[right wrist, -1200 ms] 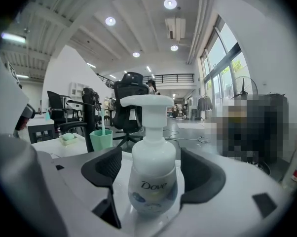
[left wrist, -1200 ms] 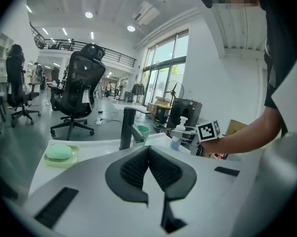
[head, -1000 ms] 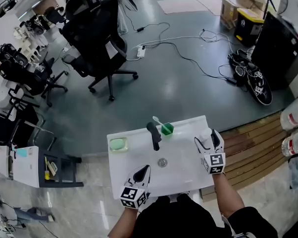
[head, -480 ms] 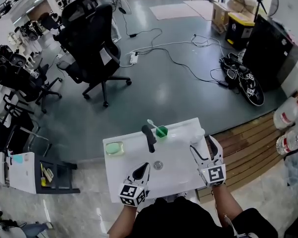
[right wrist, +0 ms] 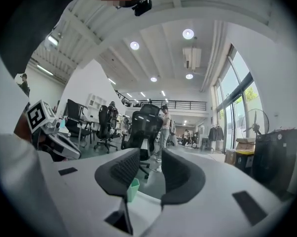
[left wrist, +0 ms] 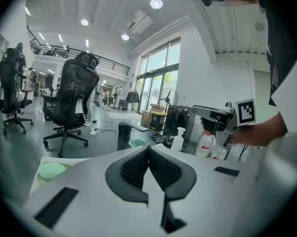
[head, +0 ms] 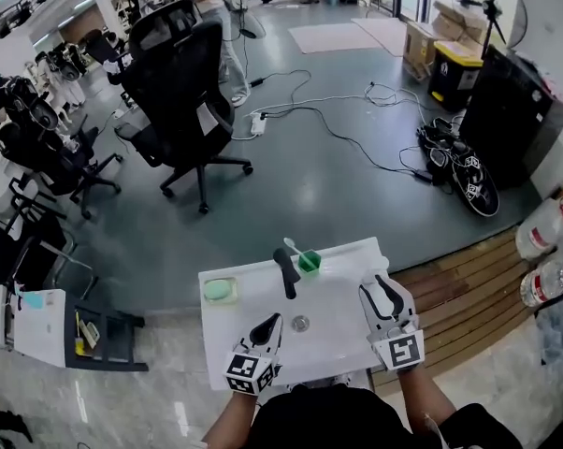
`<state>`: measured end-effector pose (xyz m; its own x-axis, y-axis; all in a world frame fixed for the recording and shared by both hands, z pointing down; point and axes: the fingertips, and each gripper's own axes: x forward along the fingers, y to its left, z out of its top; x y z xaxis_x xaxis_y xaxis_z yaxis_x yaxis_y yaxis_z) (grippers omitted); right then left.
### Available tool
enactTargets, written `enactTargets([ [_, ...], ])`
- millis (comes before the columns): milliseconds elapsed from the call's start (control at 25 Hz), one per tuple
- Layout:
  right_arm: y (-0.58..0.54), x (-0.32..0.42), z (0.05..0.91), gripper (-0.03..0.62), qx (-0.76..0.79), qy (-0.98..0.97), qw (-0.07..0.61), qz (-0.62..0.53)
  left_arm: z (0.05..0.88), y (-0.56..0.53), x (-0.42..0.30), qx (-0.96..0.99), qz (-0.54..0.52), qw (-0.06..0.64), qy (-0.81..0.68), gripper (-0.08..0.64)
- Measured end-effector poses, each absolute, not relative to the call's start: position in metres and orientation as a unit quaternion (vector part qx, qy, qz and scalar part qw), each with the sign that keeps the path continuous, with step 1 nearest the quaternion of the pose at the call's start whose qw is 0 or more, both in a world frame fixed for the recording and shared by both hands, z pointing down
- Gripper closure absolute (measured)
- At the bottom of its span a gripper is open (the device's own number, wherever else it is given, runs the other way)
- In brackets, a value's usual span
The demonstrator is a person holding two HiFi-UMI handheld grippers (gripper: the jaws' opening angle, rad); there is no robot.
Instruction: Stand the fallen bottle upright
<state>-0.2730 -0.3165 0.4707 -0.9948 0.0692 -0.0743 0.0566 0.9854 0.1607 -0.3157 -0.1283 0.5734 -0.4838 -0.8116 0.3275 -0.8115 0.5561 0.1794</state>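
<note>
A white pump bottle (head: 375,268) stands upright at the far right corner of the white sink basin (head: 338,330); in the left gripper view the bottle (left wrist: 177,139) also shows upright. My right gripper (head: 381,285) hovers just nearer than it, apart from it. Its jaws (right wrist: 149,158) are closing with nothing between them. My left gripper (head: 273,320) is at the basin's front edge, and its pads (left wrist: 148,150) meet on nothing. A black faucet (head: 286,271), a green cup (head: 309,263) with a toothbrush, and a green soap (head: 219,289) sit along the back.
A black office chair (head: 183,82) and cables (head: 356,110) are on the grey floor beyond. Water jugs (head: 543,241) and wooden decking (head: 469,279) lie to the right. A black case (head: 515,101) is at far right, and a low cart (head: 76,330) at left.
My right gripper has lifted and drawn back from the bottle, and its jaws have narrowed. The bottle stays standing at the corner. The left gripper has barely moved.
</note>
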Motion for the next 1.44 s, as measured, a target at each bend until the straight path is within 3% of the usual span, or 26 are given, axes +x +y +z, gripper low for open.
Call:
enactTargets([
  [240,-0.314,-0.275,0.456,0.577,0.027,0.996,0.051,0.072,0.565,-0.117,-0.318,0.459,-0.003,0.181,-0.870,0.543],
  [760,-0.295,-0.269,0.468,0.580,0.068,0.997,-0.015,0.020,0.558,-0.097,-0.309,0.442,0.003,0.173,-0.880,0.543],
  [1440,-0.293,-0.276,0.469,0.580,0.046,0.998,-0.003,0.050,0.552,-0.093,-0.314,0.440,0.009,0.161,-0.884,0.543],
])
